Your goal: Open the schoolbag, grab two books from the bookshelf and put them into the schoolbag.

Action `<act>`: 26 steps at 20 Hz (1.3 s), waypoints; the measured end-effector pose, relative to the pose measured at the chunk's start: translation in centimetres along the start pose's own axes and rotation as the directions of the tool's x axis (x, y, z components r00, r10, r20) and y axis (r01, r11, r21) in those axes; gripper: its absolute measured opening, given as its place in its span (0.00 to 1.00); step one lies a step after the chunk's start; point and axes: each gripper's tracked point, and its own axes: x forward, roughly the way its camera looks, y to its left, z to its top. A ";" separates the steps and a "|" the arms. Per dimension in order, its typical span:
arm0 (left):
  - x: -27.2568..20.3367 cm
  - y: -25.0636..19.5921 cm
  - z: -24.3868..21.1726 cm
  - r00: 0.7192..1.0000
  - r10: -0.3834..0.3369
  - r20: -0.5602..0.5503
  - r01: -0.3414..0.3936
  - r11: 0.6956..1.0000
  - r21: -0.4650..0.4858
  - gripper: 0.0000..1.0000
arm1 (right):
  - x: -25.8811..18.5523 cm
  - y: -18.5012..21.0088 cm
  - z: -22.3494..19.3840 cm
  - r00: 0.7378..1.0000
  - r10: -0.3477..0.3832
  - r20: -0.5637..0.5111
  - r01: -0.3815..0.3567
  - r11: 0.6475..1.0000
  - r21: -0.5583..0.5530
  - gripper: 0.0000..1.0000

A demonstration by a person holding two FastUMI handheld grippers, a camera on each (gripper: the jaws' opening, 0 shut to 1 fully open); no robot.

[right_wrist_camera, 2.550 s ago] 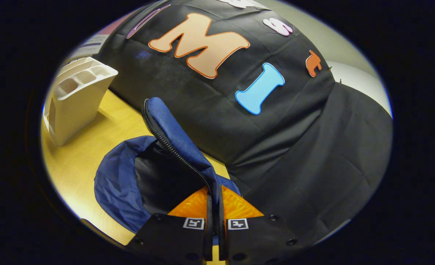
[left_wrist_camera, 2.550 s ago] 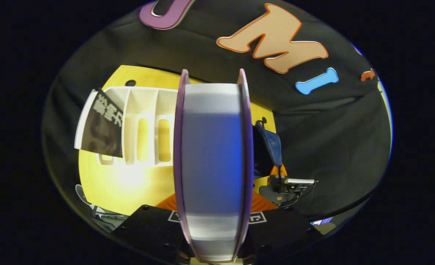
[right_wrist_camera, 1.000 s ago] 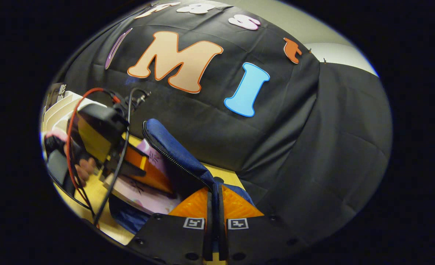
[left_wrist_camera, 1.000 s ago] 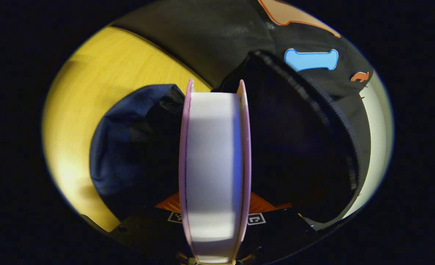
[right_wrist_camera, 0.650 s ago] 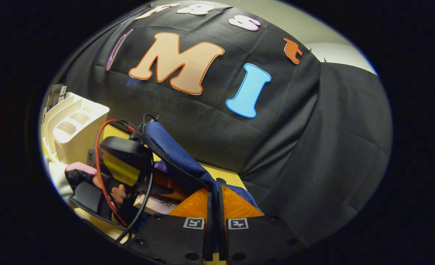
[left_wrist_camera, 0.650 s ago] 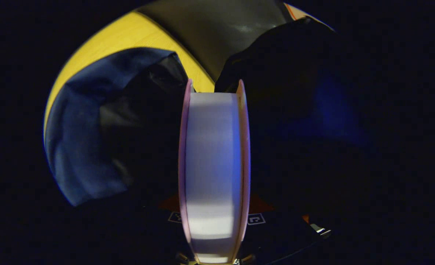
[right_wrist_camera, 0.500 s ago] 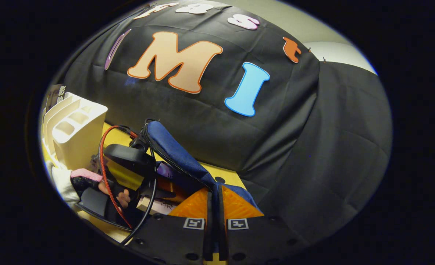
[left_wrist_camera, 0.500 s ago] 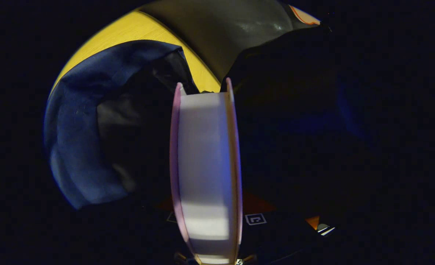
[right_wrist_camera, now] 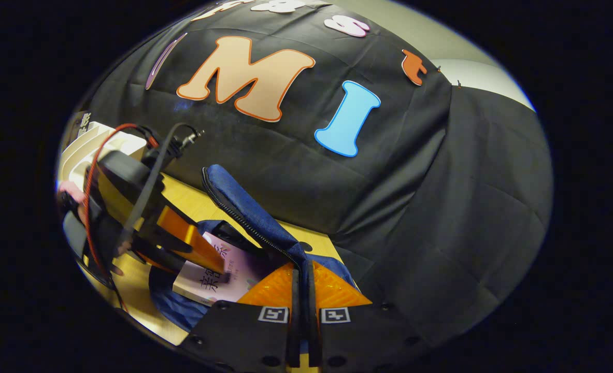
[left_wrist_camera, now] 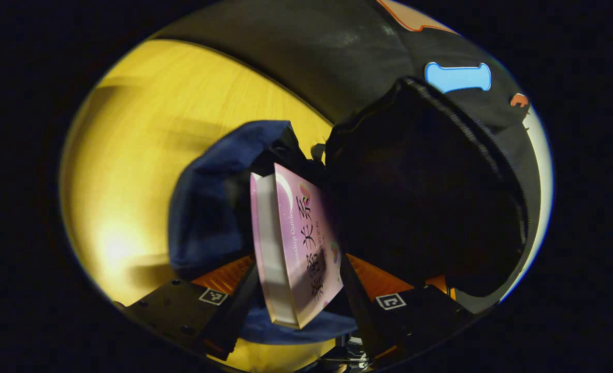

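The blue schoolbag (left_wrist_camera: pixel 202 207) sits on the yellow table with its mouth open. My right gripper (right_wrist_camera: pixel 301 267) is shut on the bag's zipped flap (right_wrist_camera: pixel 244 212) and holds it upright. A pink-covered book (left_wrist_camera: pixel 296 243) lies tilted in the bag's mouth, partly inside the dark interior. My left gripper (left_wrist_camera: pixel 298 259) stands open, its fingers spread to either side of the book. In the right gripper view the left gripper (right_wrist_camera: pixel 192 248) hovers over the same book (right_wrist_camera: pixel 218 280), with a hand behind it at the left edge.
The white bookshelf (right_wrist_camera: pixel 86 150) stands on the table (right_wrist_camera: pixel 192 202) at the far left, with a dark-covered book (right_wrist_camera: pixel 81 122) in its back slot. Bare tabletop (left_wrist_camera: pixel 156 129) lies left of the bag. Red and black cables loop over the left gripper.
My left gripper carried the pink book from the shelf into the bag, then opened and drew back. The book now leans loose in the bag's mouth. My right gripper kept hold of the flap.
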 end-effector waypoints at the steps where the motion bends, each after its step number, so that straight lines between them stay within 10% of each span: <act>1: -1.2 -0.8 0.2 1.000 0.002 0.006 -0.002 1.000 0.007 0.88 | -0.1 0.1 0.0 1.000 0.000 -0.003 0.000 1.000 -0.005 0.09; 8: -9.8 -5.5 0.1 1.000 -0.005 0.002 0.004 0.983 0.185 0.87 | -0.8 0.1 -0.3 1.000 -0.015 -0.026 0.014 1.000 -0.025 0.09; 17: -22.8 -4.4 3.7 0.987 0.149 0.062 -0.161 0.946 0.281 0.87 | -1.3 0.4 -0.5 0.999 -0.036 -0.037 0.032 0.996 -0.083 0.11; 26: -39.1 3.7 8.9 0.885 0.429 0.183 -0.464 0.844 0.268 0.88 | -1.9 1.0 -1.1 0.997 -0.027 -0.071 0.020 0.995 -0.099 0.06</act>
